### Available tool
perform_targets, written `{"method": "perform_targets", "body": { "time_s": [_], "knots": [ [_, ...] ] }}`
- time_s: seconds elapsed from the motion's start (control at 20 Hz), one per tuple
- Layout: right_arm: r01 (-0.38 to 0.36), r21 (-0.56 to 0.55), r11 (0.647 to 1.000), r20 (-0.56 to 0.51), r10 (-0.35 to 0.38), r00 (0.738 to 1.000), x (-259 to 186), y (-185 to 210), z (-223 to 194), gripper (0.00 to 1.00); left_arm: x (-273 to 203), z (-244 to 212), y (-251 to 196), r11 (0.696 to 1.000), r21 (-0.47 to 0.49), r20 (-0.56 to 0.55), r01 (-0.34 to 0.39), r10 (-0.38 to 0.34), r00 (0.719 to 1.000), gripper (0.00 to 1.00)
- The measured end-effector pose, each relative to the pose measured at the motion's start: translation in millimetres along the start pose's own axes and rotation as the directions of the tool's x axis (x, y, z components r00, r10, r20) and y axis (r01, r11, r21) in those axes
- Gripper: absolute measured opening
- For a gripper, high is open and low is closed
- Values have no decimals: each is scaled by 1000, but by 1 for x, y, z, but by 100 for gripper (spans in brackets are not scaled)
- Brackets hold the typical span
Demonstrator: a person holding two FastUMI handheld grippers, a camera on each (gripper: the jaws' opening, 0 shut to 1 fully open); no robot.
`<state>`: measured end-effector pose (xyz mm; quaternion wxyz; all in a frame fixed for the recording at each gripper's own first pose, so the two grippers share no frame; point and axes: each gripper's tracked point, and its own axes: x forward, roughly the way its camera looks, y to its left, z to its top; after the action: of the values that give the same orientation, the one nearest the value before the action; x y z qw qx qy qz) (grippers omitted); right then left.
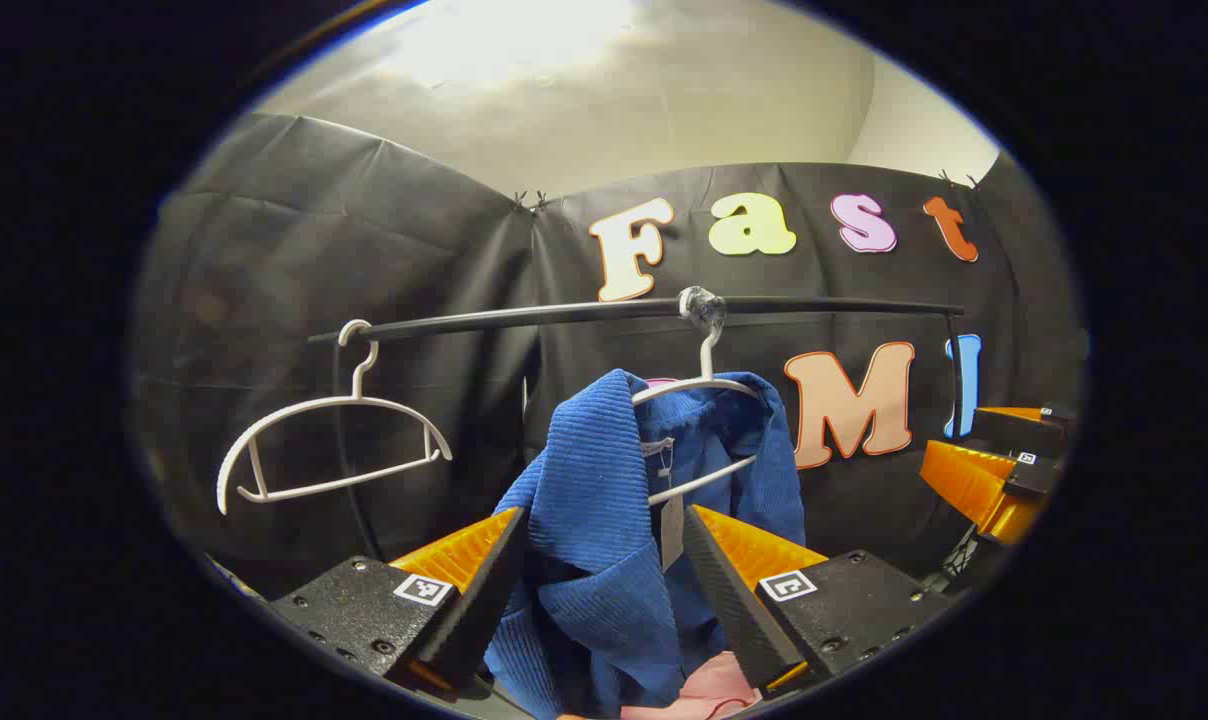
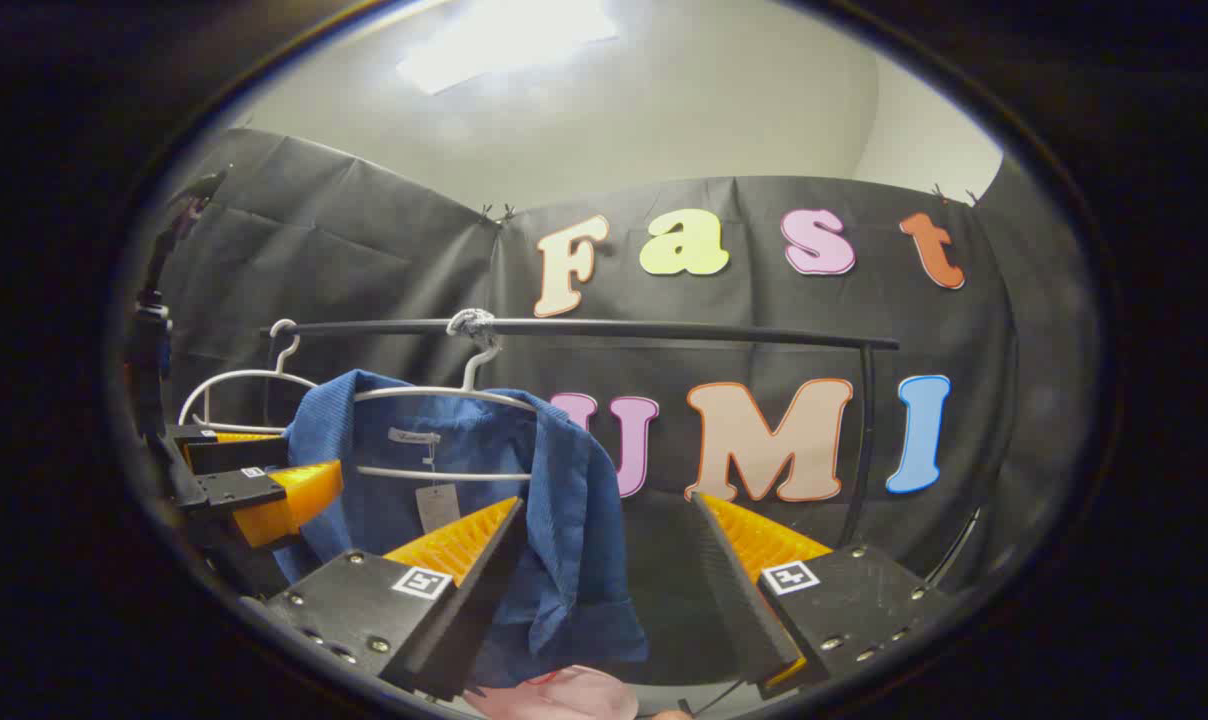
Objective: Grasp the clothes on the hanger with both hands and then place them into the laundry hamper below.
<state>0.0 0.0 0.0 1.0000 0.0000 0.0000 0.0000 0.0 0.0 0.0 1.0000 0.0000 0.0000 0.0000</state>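
Blue ribbed shirt point(image 1: 604, 520) hangs on a white hanger point(image 1: 699, 385) from the black rail point(image 1: 564, 315), beside an empty hanger point(image 1: 324, 440). The left claw point(image 1: 599, 590) is spread apart with the shirt's fabric between its fingers, not pinched. The right claw point(image 2: 604, 590) is also apart, near the shirt's edge. Pink cloth point(image 2: 574, 695) lies below.

left tool point(image 1: 599, 580): black screwed blocks bearing square tags.
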Motion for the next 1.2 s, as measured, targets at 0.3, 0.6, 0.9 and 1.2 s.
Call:
{"method": "perform_targets", "body": {
  "time_s": [0.3, 0.6, 0.9, 1.2],
  "knots": [
    [-6, -19, 1000, -6, 6, 1000, -6, 0, -2, 97, 1, -4, 2, 1000, 15, -14, -10, 10, 1000, 95],
    [-15, -35, 999, -11, 14, 1000, -7, 2, -5, 97, -2, -6, 5, 999, 38, -29, -8, 9, 1000, 96],
    [-10, -25, 1000, -13, 10, 1000, -9, 2, -7, 97, -3, -6, 6, 998, 58, -34, 7, -5, 999, 96],
    [-2, -26, 1000, -13, 2, 1000, -12, 2, -7, 97, -3, -7, 6, 998, 65, -37, 13, -11, 999, 96]
  ]
}}
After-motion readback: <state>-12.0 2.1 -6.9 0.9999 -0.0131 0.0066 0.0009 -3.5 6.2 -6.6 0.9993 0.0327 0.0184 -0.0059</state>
